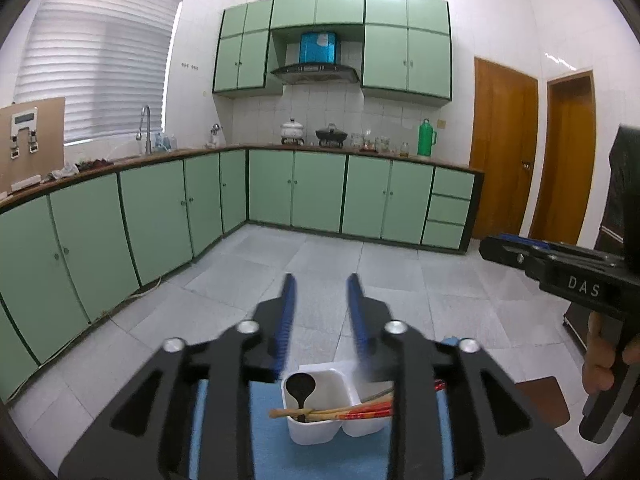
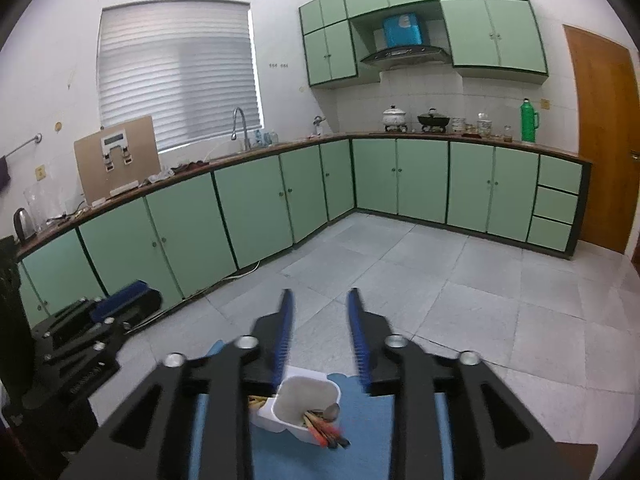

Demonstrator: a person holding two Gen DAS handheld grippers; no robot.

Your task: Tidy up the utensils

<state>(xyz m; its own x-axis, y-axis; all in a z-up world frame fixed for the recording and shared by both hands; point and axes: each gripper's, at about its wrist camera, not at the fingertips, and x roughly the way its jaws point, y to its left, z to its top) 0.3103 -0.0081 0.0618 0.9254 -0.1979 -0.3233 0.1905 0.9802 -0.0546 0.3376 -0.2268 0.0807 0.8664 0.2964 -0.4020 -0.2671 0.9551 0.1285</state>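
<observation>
A white two-compartment utensil holder (image 1: 320,432) stands on a blue mat (image 1: 264,448), low in the left wrist view. It holds a black spoon (image 1: 300,386) and several chopsticks (image 1: 332,413) with red ends. My left gripper (image 1: 321,284) is open and empty, raised above the holder. In the right wrist view the holder (image 2: 296,400) holds chopsticks (image 2: 326,432) and a metal spoon (image 2: 332,411). My right gripper (image 2: 320,298) is open and empty above it. The right gripper also shows at the right of the left wrist view (image 1: 496,246).
Green floor cabinets (image 1: 160,208) with a wooden counter run along the left and back walls. The grey tiled floor (image 1: 320,256) lies beyond the mat. Brown doors (image 1: 504,152) stand at the right. The left gripper's body (image 2: 80,340) shows at the left of the right wrist view.
</observation>
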